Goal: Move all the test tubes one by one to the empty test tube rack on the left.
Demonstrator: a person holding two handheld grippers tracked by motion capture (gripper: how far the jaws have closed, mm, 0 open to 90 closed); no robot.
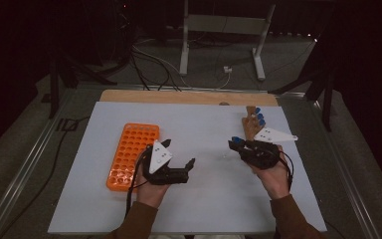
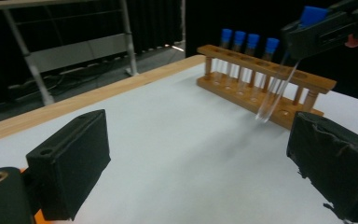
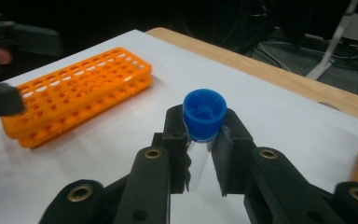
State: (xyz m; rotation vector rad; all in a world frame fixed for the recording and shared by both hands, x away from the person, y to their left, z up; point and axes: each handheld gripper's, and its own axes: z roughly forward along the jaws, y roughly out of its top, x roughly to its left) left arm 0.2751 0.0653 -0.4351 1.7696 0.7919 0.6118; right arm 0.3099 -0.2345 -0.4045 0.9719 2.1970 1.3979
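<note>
White table sheet (image 1: 209,199) on wooden top, dark room with cables behind. Orange rack (image 1: 132,154) at left, wells bare. Wooden rack (image 2: 261,81) far right, four blue-capped tubes upright. Left gripper (image 1: 191,164) released, nothing between jaws. Right gripper (image 3: 205,135) clenched on blue-capped tube (image 3: 204,114), raised above sheet near wooden rack.

Two handheld black two-jaw grippers, left (image 1: 191,163) and right (image 1: 233,143), each with blocky matte-black padded fingers (image 2: 70,161), brass-ringed screw holes in the linkage arms, a pale grey three-cornered plate with small dark dots on top and a trailing black cable; worn: brown long sleeves (image 1: 138,221).
</note>
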